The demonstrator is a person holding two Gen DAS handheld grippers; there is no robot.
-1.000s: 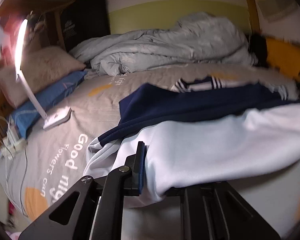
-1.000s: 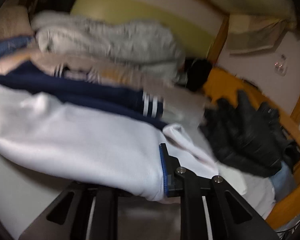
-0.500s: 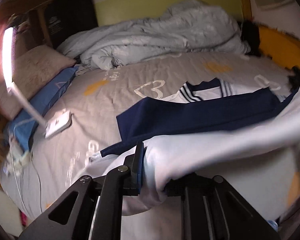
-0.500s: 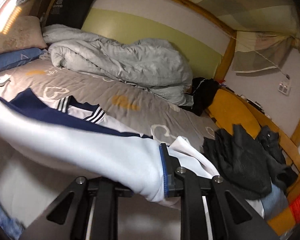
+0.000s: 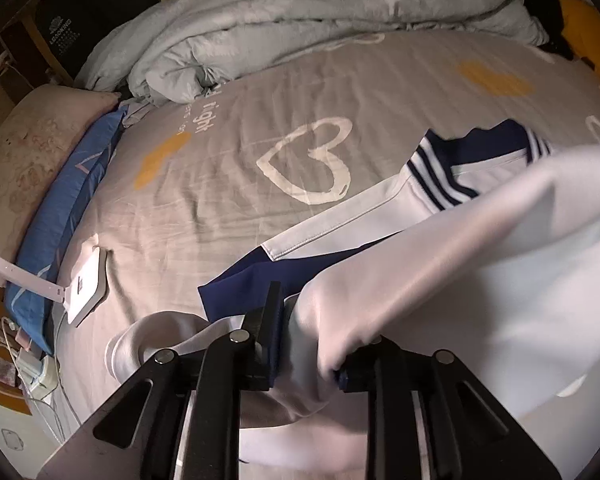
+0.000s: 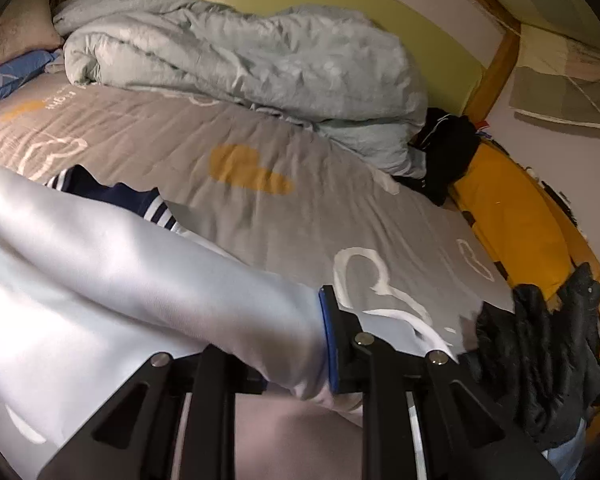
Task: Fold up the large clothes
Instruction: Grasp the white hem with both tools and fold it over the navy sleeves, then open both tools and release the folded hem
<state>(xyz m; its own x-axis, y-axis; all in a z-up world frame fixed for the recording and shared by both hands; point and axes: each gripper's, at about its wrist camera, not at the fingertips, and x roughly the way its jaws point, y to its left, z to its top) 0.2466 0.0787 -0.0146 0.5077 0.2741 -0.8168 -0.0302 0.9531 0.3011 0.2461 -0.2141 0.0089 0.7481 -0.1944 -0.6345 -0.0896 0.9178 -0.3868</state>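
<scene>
Both grippers [image 5: 306, 344] [image 6: 296, 344] seemingly clamp the jacket's [image 5: 480, 280] white edge, jaws easing; bedsheet [image 6: 260, 220] beyond lies open.

Both wrist views looked steeply down, close over the bed [image 5: 228, 184] [image 6: 260, 216], sharing its duvet [image 5: 300, 28] [image 6: 240, 56] along the far edge.

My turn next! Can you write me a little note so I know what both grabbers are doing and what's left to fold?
Left gripper: jaws have just been opening a little, white fabric bunched between them.
Right gripper: jaws also easing open, a white fold between them.
The white and navy garment hangs stretched between both grippers; its striped collar end lies on the grey bedsheet.
Done: the lower edge is lifted toward the collar.
Left: lay it down, let go, smooth it, finish folding. The black clothes at the bed's edge look unfolded.
</scene>
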